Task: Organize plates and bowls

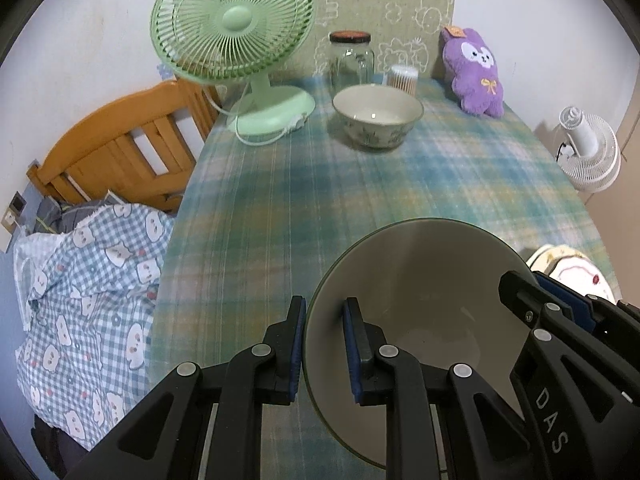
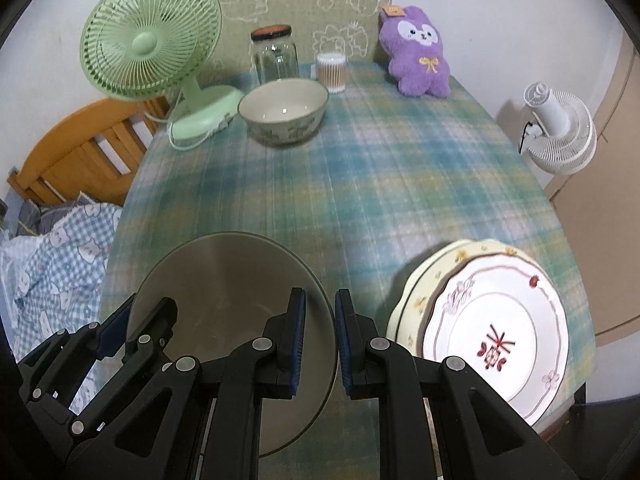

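A large grey-beige bowl [image 1: 424, 304] is held at the near edge of the table. My left gripper [image 1: 323, 344] straddles its left rim, one finger outside and one inside. My right gripper [image 2: 320, 340] straddles the same bowl's [image 2: 224, 280] right rim; the right gripper also shows in the left wrist view [image 1: 560, 312]. A second, patterned bowl [image 1: 378, 116] stands upright at the far middle of the table, also in the right wrist view [image 2: 284, 110]. Two stacked plates [image 2: 496, 320], white on cream, lie at the near right.
On the plaid tablecloth [image 2: 380, 184] at the back stand a green fan [image 1: 236, 36], a glass jar [image 1: 352, 58], a cotton swab tub [image 1: 404, 78] and a purple plush toy [image 1: 476, 68]. A wooden bed frame [image 1: 120, 148] and checked bedding [image 1: 88, 292] lie left. A white fan [image 2: 556, 132] stands right.
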Demonstrator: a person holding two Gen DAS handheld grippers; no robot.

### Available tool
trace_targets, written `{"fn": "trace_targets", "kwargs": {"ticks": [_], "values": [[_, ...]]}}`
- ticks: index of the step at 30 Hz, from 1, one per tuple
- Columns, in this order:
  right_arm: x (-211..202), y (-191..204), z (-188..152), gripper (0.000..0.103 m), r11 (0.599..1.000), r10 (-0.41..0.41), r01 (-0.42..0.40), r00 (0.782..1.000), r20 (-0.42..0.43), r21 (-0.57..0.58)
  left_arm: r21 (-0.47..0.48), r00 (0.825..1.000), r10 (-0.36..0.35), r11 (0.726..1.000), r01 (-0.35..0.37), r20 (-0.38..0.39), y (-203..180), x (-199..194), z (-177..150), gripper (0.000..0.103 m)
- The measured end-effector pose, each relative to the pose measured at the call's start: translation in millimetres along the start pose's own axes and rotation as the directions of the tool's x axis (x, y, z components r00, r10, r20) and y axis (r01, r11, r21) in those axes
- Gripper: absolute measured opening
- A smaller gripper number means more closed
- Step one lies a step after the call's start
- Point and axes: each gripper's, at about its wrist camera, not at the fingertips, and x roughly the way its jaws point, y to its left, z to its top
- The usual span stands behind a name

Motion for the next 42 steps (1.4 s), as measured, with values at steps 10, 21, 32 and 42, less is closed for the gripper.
{"fn": "trace_targets", "kwargs": {"ticks": [10,21,32,42], "values": [[18,4,-15,0.019,1.0,-0.01,0.01,0.999,-0.041,-0.002,-0.008,0.999,-0.006,1.0,0.005,-0.046,3,14,-17,0.016],[31,4,-12,0.019,1.0,-0.023,0.023,0.999,-0.038,-0.008,-0.008,0.999,-0.015,1.0,0.015,-0.043,5,24,-17,0.016],[29,3,-12,0.019,1.0,-0.005,0.003,0.998,-0.056,-0.031,-0.019,0.994,-0.067,0.998,0.065,-0.082,7,23,-19,0.037],[-11,1,-9,0.068,1.0,0.019,-0.019,0.999,0.028,0.004,-0.042,0.994,-0.101,0.994,0.099,-0.043,18,1,-10,0.071]]}}
